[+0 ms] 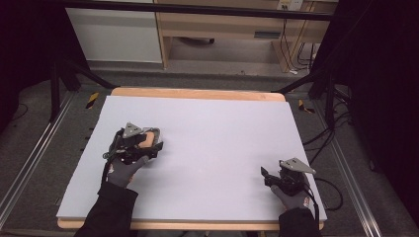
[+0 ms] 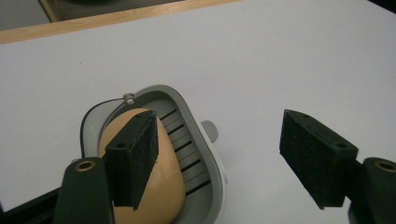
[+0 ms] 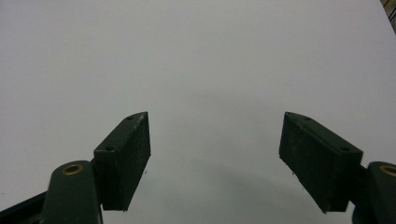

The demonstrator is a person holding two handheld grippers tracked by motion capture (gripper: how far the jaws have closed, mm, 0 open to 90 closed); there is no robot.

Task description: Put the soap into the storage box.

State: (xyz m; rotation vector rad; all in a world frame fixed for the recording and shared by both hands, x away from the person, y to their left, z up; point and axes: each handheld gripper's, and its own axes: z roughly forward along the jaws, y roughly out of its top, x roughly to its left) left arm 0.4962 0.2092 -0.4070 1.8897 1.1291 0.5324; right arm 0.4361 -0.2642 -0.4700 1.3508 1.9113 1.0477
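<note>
Two black jaws of the left gripper (image 2: 217, 163) rise closest to the lens, and they stand apart with nothing pressed between them. Just behind its left jaw lies a brown egg (image 2: 161, 172) in a grey egg slicer (image 2: 205, 154), on the slotted bed of the slicer. A thin wire frame (image 2: 95, 112) is lifted back on the far side of the egg, so I judge that the slicer is kept open for loading — the slots below hold the egg so that it cannot roll. The left jaw hangs in front of the egg and hides part of it; I cannot tell if the pad touches the shell, but the right jaw is well clear of it over the bare white table (image 2: 289, 56). So the gripper is spread and pinches nothing.

From above, the left gripper (image 1: 148, 140) is over the slicer (image 1: 154, 134), and the egg (image 1: 146, 139) shows as an orange patch under it.

Across the table, the right gripper (image 3: 215, 158) is also spread — only plain table surface is between its jaws. In the high view it (image 1: 264, 174) rests low, well apart from the slicer, probably because it has no part in this step.
</note>
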